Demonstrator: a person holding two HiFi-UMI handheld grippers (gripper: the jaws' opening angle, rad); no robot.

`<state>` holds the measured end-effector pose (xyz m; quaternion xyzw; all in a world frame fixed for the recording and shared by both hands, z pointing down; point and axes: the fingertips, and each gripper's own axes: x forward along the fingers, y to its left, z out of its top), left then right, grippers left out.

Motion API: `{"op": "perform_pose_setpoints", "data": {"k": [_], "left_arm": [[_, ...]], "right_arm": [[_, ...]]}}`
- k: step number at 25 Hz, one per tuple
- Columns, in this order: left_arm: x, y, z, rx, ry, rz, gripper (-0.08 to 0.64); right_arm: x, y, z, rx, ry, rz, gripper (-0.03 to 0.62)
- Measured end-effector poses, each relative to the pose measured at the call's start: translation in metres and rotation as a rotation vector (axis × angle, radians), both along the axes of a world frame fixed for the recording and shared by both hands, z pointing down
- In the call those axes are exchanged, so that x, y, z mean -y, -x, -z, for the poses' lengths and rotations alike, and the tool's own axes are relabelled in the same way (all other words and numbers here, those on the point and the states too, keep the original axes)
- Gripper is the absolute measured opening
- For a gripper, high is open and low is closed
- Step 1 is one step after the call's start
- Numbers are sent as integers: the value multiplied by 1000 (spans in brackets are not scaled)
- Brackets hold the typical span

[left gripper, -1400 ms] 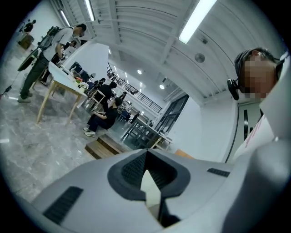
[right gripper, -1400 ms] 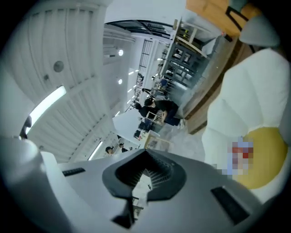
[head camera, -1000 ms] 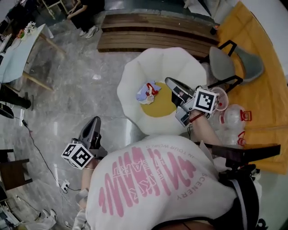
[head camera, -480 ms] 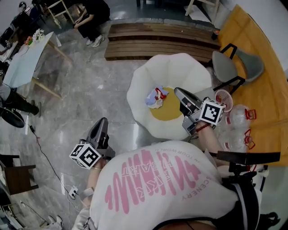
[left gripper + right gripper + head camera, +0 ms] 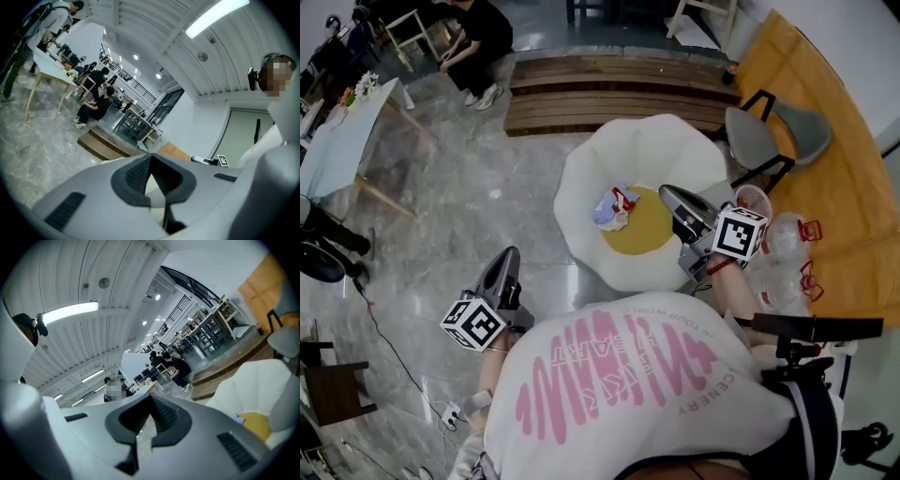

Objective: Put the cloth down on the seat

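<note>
The cloth (image 5: 612, 206), a crumpled white, blue and red bundle, lies at the left edge of the yellow seat cushion (image 5: 649, 232) of a white petal-shaped chair (image 5: 642, 141). My right gripper (image 5: 667, 192) hovers over the cushion's right side, a short way from the cloth, shut and empty. In the right gripper view its jaws (image 5: 151, 400) meet, with the cloth (image 5: 239, 418) and the cushion (image 5: 257, 423) low at the right. My left gripper (image 5: 508, 255) hangs over the grey floor left of the chair, shut with nothing in it (image 5: 150, 157).
A wooden bench (image 5: 609, 89) stands behind the chair. A grey chair (image 5: 773, 141) and clear plastic containers (image 5: 783, 246) sit at the right on an orange mat (image 5: 844, 206). A table (image 5: 342, 131) and a seated person (image 5: 478, 28) are at far left.
My right gripper has drawn back a little from the cloth and rolled slightly. The cloth stays on the seat. The left gripper has hardly shifted.
</note>
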<state>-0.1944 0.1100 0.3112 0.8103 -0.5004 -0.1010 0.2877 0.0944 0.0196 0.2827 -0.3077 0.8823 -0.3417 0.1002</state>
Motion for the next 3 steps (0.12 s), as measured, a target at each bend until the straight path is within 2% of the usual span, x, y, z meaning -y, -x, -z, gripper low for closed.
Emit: {"op": "perform_pose_setpoints", "data": {"k": [3], "left_arm": [[-1,1,1,-11,3,2,9]], "right_arm": [[-2,-4,-3,28,51,-27,12]]}}
